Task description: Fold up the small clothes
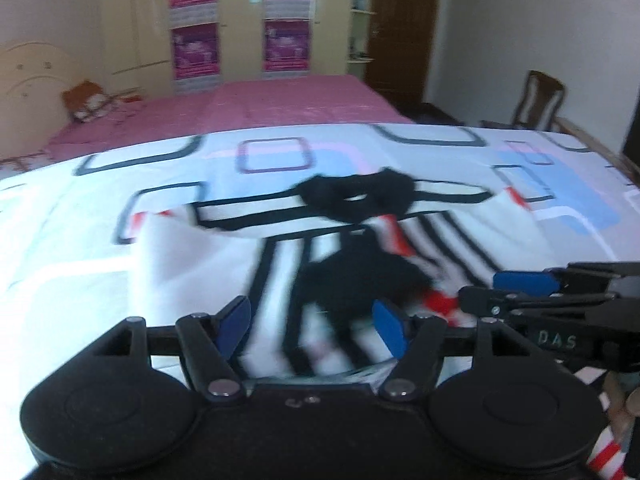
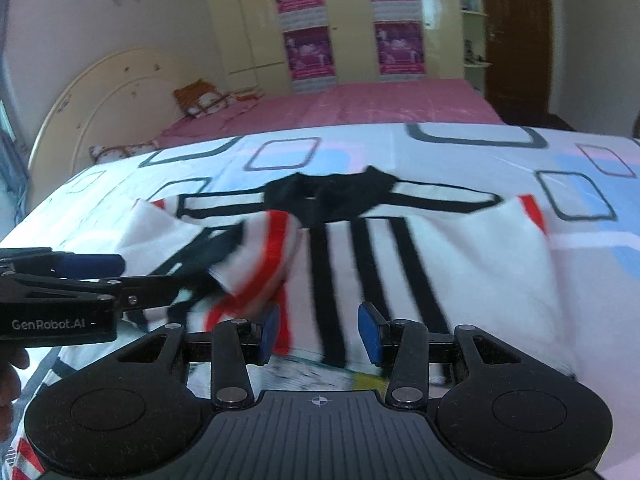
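Note:
A small white shirt [image 1: 192, 264] with black stripes, a black collar [image 2: 320, 196] and red trim lies flat on the patterned sheet [image 1: 60, 240]. One sleeve with a red band [image 2: 272, 256] is folded in over the chest. My left gripper [image 1: 312, 328] hovers open just above the shirt's lower part, with nothing pressed between its blue pads [image 1: 236, 326]. From the right wrist view the left gripper [image 2: 132, 276] shows side-on beside the folded sleeve. My right gripper [image 2: 320, 332] is open too, low over the striped front, and the right gripper [image 1: 504, 292] appears beside the red cuff.
The sheet covers a table or bed end whose far edge [image 2: 360, 128] meets a pink bed [image 1: 260, 104]. A wooden chair [image 1: 536, 100] stands at the right. A cushion [image 2: 200, 100] lies by the headboard. A wardrobe with posters [image 2: 352, 20] lines the back wall.

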{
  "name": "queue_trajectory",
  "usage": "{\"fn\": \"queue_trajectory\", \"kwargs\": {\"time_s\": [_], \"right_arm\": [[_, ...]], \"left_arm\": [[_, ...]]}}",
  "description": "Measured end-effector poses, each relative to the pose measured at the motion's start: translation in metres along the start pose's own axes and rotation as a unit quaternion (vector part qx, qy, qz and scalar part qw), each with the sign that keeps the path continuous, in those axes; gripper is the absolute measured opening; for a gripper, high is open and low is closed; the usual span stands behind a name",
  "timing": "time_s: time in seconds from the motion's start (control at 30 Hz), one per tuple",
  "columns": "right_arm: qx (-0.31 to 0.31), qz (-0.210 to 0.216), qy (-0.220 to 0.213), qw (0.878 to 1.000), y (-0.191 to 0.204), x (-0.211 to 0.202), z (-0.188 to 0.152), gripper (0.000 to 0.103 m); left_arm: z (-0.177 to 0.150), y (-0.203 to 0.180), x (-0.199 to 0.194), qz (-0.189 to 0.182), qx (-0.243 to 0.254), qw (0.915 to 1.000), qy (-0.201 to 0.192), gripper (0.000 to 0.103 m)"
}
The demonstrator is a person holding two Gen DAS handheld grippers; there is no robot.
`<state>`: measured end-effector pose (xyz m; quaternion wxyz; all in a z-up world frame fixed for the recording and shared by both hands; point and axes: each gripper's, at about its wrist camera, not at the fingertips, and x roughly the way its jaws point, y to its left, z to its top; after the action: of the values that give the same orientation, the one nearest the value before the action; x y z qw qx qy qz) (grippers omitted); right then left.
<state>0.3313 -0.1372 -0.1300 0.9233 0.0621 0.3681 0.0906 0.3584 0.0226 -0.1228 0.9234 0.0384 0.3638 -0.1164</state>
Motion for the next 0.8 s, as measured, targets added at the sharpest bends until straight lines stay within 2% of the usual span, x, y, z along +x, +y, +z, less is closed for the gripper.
{"fn": "queue_trajectory", "kwargs": {"time_s": [0.13, 0.2, 0.33, 0.53, 0.6, 0.67, 0.73, 0.77, 0.8], "right_arm": [[-0.037, 0.002, 0.01, 0.999, 0.024, 0.017, 0.003, 0.047], [-0.057, -0.005, 0.014, 0.998, 0.035, 0.026, 0.002, 0.071], [-0.102, -0.033, 0.003, 0.994, 0.05, 0.038, 0.001, 0.072], [-0.136, -0.046, -0.012, 0.99, 0.056, 0.051, 0.005, 0.07], [-0.135, -0.046, -0.02, 0.99, 0.055, 0.05, 0.007, 0.055], [-0.139, -0.047, -0.021, 0.989, 0.053, 0.051, 0.01, 0.052], [-0.146, -0.051, -0.027, 0.988, 0.051, 0.051, 0.011, 0.043], [-0.139, -0.047, -0.029, 0.989, 0.049, 0.05, 0.013, 0.023], [-0.101, -0.033, -0.03, 0.994, 0.039, 0.047, 0.018, 0.012]], "left_arm": [[-0.007, 0.025, -0.005, 0.027, -0.017, 0.9995, 0.001, 0.067], [-0.011, 0.037, -0.007, 0.04, -0.029, 0.9988, 0.004, 0.067], [-0.021, 0.056, -0.007, 0.06, -0.047, 0.997, 0.013, 0.067], [-0.036, 0.07, -0.002, 0.071, -0.054, 0.9956, 0.027, 0.067], [-0.04, 0.072, 0.002, 0.074, -0.052, 0.9954, 0.034, 0.067], [-0.044, 0.073, 0.005, 0.074, -0.052, 0.9951, 0.041, 0.067], [-0.048, 0.074, 0.008, 0.076, -0.051, 0.9947, 0.047, 0.067], [-0.051, 0.074, 0.01, 0.079, -0.049, 0.9944, 0.05, 0.067], [-0.053, 0.075, 0.012, 0.083, -0.049, 0.994, 0.052, 0.067]]}}
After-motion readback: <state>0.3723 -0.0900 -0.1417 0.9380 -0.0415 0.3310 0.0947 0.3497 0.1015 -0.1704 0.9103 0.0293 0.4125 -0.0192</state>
